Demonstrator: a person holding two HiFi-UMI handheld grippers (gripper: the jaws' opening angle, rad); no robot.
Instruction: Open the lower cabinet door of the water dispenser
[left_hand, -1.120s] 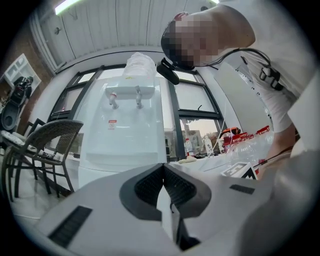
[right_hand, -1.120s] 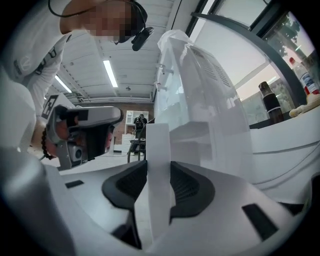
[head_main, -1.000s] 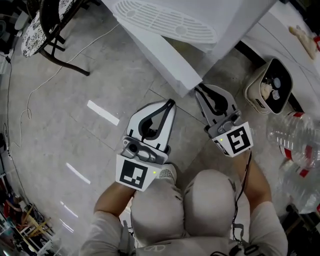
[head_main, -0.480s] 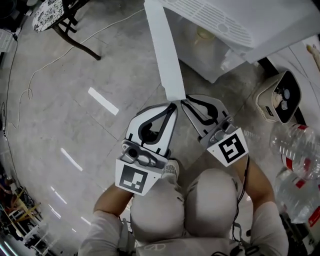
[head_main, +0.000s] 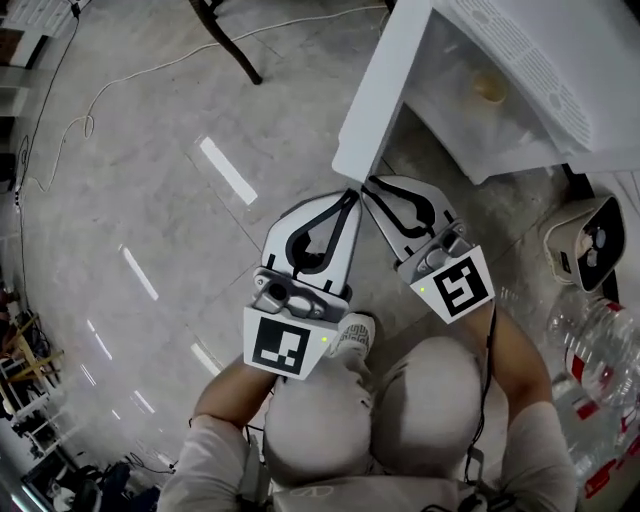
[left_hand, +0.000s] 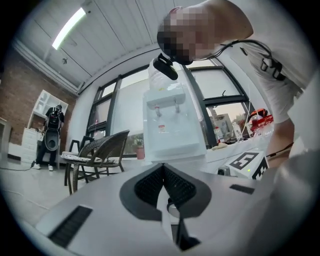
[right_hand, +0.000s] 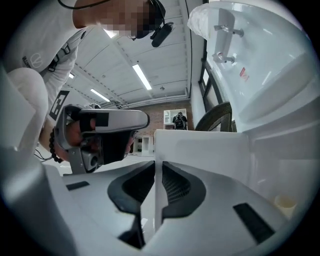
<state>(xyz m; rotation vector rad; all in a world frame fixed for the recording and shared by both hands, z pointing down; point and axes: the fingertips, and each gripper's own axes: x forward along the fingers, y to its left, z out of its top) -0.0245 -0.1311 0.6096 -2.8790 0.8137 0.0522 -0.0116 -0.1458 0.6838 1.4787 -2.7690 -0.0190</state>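
Note:
The white water dispenser (head_main: 540, 70) stands at the top right of the head view. Its lower cabinet door (head_main: 375, 90) is swung wide out, and the inside of the cabinet shows with a small beige round thing (head_main: 488, 87) in it. My right gripper (head_main: 365, 185) is shut on the door's free edge; in the right gripper view the white door panel (right_hand: 200, 150) runs between the dark pads (right_hand: 172, 187). My left gripper (head_main: 350, 195) is right beside it, jaws shut with nothing held, its tips (left_hand: 162, 165) meeting and facing the dispenser (left_hand: 172, 130).
A black chair leg (head_main: 225, 35) and a white cable (head_main: 130, 70) are on the grey floor at the upper left. A beige bin (head_main: 590, 245) and clear water bottles (head_main: 590, 350) stand at the right. My knees (head_main: 400, 410) are below the grippers. A wicker chair (left_hand: 95, 150) stands left.
The door has swung from nearly closed to wide open. The right gripper has kept hold of its edge and moved with it; the left gripper has followed alongside.

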